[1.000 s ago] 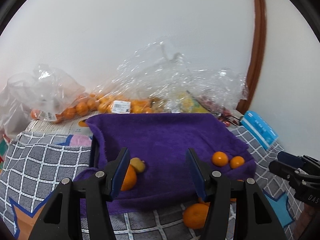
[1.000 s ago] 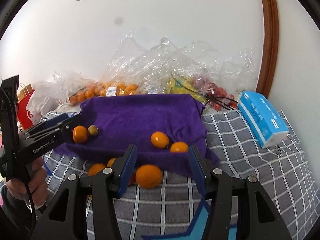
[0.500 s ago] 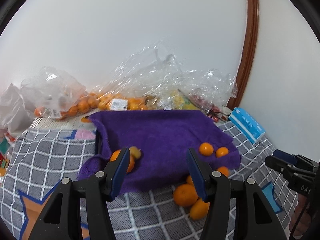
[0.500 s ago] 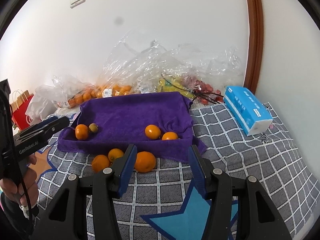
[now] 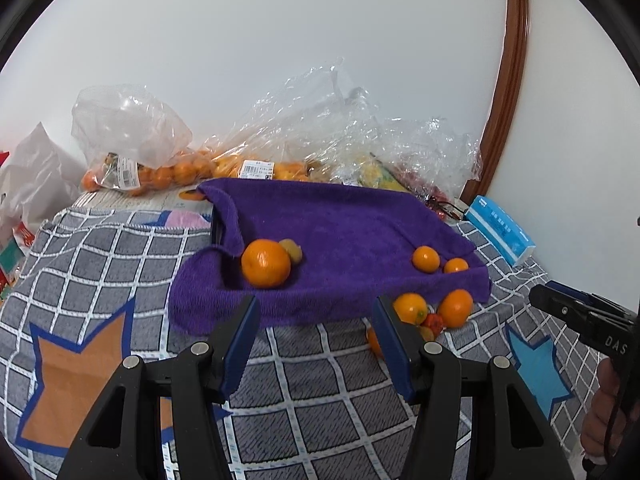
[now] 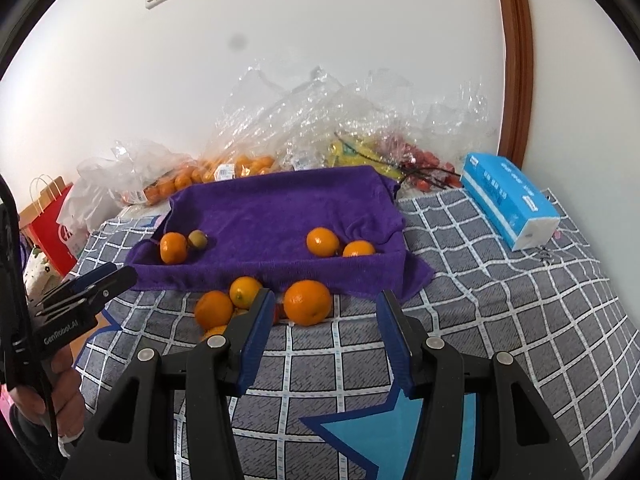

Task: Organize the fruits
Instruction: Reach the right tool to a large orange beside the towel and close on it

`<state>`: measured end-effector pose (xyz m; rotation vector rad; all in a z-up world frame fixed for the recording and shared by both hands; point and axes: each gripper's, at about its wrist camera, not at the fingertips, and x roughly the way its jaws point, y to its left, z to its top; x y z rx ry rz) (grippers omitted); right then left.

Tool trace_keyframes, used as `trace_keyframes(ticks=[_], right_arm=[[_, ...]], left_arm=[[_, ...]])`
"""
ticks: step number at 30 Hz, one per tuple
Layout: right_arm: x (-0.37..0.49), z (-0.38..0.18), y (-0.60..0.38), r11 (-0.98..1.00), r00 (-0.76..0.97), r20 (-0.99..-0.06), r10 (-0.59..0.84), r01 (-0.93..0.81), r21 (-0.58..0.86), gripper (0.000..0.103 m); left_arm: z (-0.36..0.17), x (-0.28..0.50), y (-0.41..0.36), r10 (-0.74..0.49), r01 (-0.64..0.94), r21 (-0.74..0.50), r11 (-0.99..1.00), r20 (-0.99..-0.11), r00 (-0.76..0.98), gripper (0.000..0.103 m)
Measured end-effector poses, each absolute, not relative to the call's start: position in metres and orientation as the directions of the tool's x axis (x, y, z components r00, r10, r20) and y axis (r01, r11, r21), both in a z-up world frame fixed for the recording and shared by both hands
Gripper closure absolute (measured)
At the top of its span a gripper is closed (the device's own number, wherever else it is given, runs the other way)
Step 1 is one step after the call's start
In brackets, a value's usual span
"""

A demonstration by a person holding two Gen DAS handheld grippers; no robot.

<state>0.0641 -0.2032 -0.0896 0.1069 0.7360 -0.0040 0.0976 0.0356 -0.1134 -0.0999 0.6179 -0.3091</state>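
Both grippers have drawn back from the purple cloth, so more of the grey checked cover now shows ahead of each than a second ago. Nearest, the left gripper [image 5: 314, 330] hangs over the checked cover [image 5: 328, 412] with its blue-padded jaws partly apart and nothing between them; the right gripper [image 6: 326, 326] does the same, jaws partly apart and empty, with a large orange [image 6: 308, 303] just beyond its tips. That orange lies on the cover in a loose cluster with two smaller oranges [image 6: 214, 309] and a small red fruit half hidden behind the left finger, all close against the front edge of a tray draped in purple cloth [image 6: 280, 208]. Inside the tray, one orange [image 5: 265, 263] touches a small greenish-brown fruit [image 5: 291, 249] at the left end, and two mandarins [image 5: 426, 259] sit side by side at the right end. A blue tissue pack [image 6: 508, 200] lies on the cover to the right. Farthest back, clear plastic bags [image 5: 136, 148] of oranges and other fruit are heaped along the white wall.
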Motion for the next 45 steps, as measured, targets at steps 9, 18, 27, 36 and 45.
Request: trace_keyframes(ticks=[9,18,27,36,45], right_arm=[[0.079,-0.109,-0.204,0.993,0.718,-0.694,0.046,0.04,0.107,0.051],[0.096,-0.13,-0.196,0.994,0.685,-0.726,0.067,0.015,0.106,0.051],[0.106,-0.144,-0.194,0.996,0.656,-0.753,0.06,0.012,0.09,0.051],[0.114,-0.158,-0.192,0.998,0.628,-0.777,0.038,0.022,0.066,0.051],[0.119,-0.164,-0.183,1.0,0.622,-0.783,0.013,0.002,0.019,0.054]], left_arm=[[-0.12,0.098,0.027,-0.261,0.246,-0.106,0.964,-0.569,0.78,0.047],[-0.124,0.102,0.031,-0.25,0.221,-0.122,0.968,-0.591,0.767,0.047],[-0.129,0.11,0.036,-0.229,0.182,-0.139,0.973,-0.616,0.754,0.047],[-0.133,0.114,0.037,-0.219,0.168,-0.141,0.976,-0.637,0.739,0.047],[-0.136,0.118,0.039,-0.208,0.152,-0.141,0.978,-0.651,0.73,0.047]])
